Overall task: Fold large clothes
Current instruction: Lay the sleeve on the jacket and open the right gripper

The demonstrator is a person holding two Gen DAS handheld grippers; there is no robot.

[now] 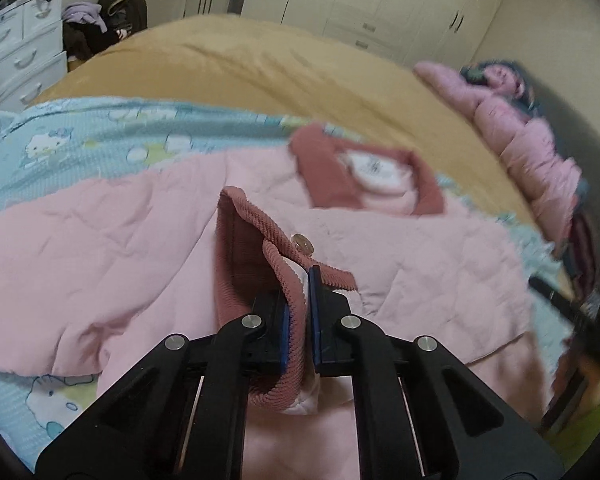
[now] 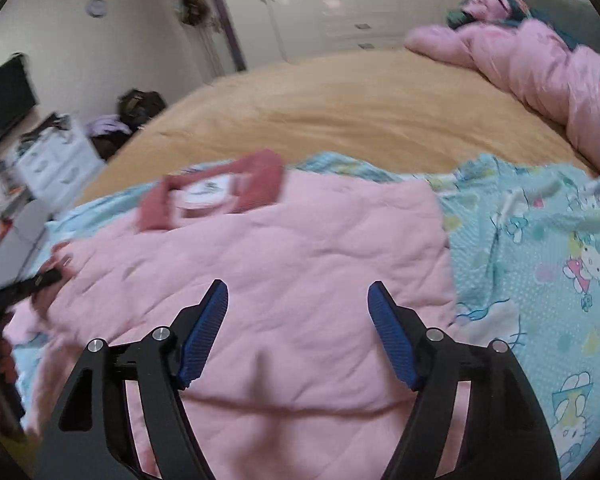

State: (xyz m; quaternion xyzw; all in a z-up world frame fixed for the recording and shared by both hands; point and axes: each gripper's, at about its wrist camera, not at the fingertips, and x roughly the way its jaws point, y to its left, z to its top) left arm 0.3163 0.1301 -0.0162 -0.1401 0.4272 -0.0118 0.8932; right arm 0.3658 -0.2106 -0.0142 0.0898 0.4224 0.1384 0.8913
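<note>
A pink quilted jacket (image 1: pixel 400 252) with a dark pink corduroy collar (image 1: pixel 332 168) lies on a blue cartoon-print blanket (image 1: pixel 100 136) on the bed. My left gripper (image 1: pixel 300 280) is shut on the jacket's corduroy cuff (image 1: pixel 260 240), held above the jacket body; a metal snap button (image 1: pixel 302 244) shows beside it. In the right wrist view the jacket (image 2: pixel 280 248) lies spread with its collar (image 2: pixel 220 192) at the far side. My right gripper (image 2: pixel 298 296) is open and empty above the jacket. The left gripper (image 2: pixel 36 284) shows blurred at the left.
A tan bedspread (image 1: pixel 280 64) covers the far half of the bed. A second pink padded coat (image 2: pixel 532 64) lies at the bed's far right. White drawers (image 1: pixel 16 56) and a dark bag (image 1: pixel 120 12) stand at the left; white wardrobes (image 1: pixel 380 0) line the back wall.
</note>
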